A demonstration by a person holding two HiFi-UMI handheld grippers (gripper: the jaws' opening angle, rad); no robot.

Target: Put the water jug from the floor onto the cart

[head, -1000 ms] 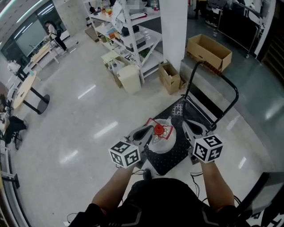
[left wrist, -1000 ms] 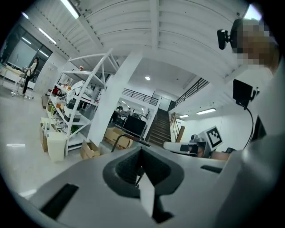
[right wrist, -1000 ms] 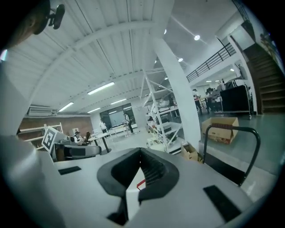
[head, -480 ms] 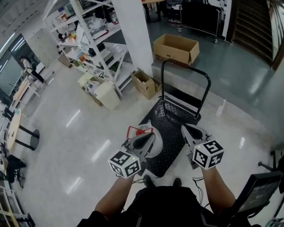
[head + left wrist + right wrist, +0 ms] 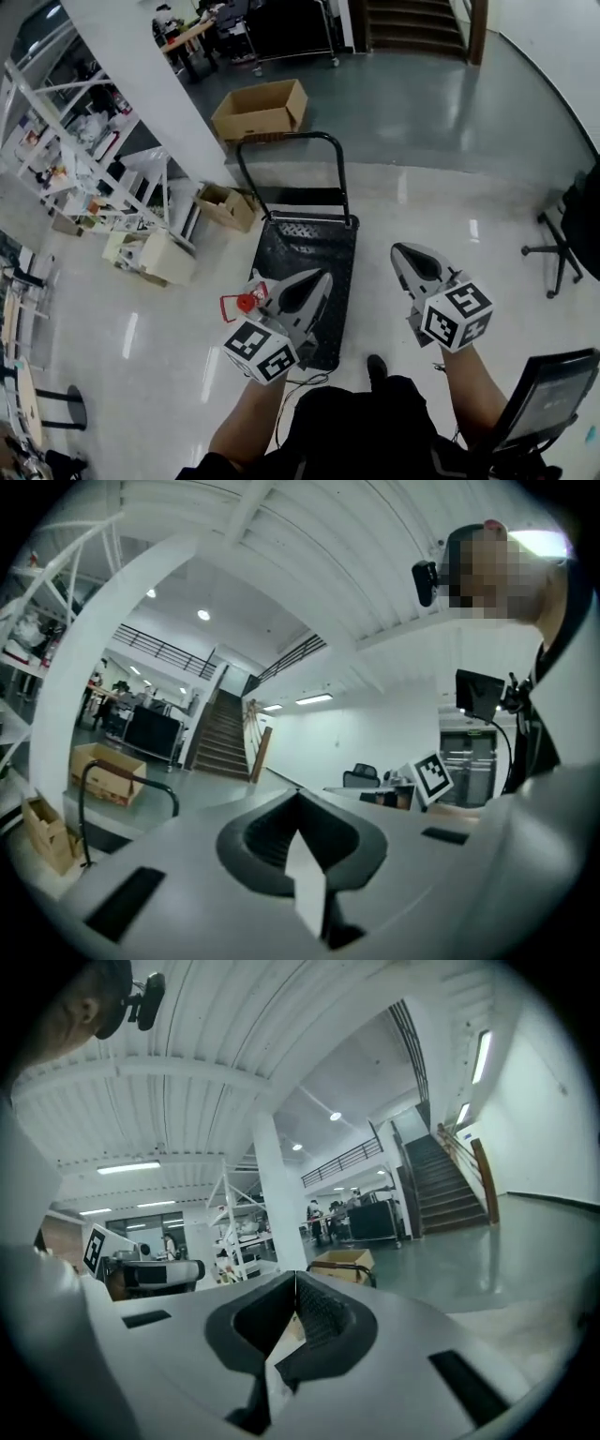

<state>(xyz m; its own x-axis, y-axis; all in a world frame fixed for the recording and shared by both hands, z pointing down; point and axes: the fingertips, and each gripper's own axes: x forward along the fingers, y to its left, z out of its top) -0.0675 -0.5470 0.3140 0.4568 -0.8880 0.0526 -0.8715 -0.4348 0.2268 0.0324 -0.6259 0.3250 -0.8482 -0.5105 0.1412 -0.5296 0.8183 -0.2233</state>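
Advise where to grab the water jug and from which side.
On the water jug, take the red handle loop at the neck, from above: the jug stands cap-up, the loop sticks out beside the cap, and the body, mostly hidden behind the left gripper, is likely too wide.

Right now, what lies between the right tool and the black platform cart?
Only bare glossy pale floor separates the right tool from the black platform cart; the head view shows it.
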